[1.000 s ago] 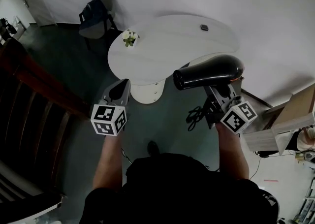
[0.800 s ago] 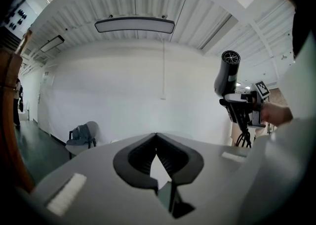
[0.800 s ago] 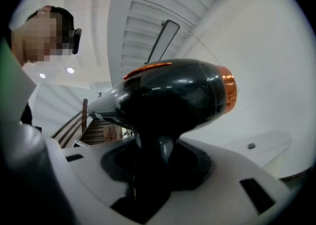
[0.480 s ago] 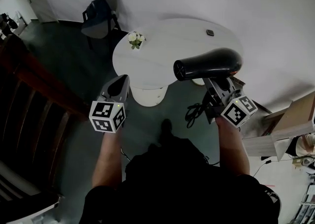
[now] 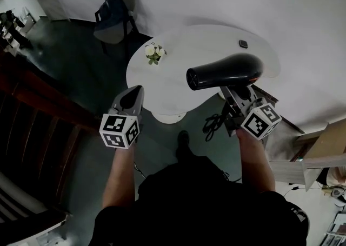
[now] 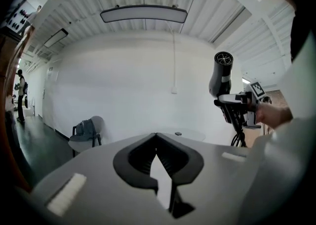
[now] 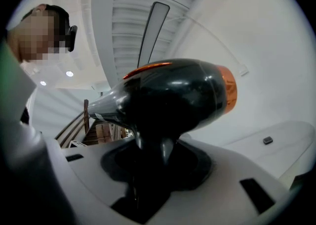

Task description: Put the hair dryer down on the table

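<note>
1. Right of centre in the head view, my right gripper [image 5: 238, 96] is clenched on the handle of the glossy black hair dryer [image 5: 224, 72] with an orange rear band. The barrel lies level with its nozzle toward the frame's left, and the handle grip leaves the body free to be laid down.
2. The hair dryer is in the air and shows against the right part of the white rounded tabletop [image 5: 178, 72] without resting on it, so the put-down is not yet done.
3. Its dark cord [image 5: 213, 125] dangles below, and I judge it could snag.
4. Lower left, my left gripper [image 5: 134, 94] is closed on nothing and held aside, since it has no job.
5. A small bunch of white flowers [image 5: 154, 53] and a small dark object [image 5: 243, 44] sit near the tabletop's edges, so the bare middle looks like the safest landing spot.
</note>
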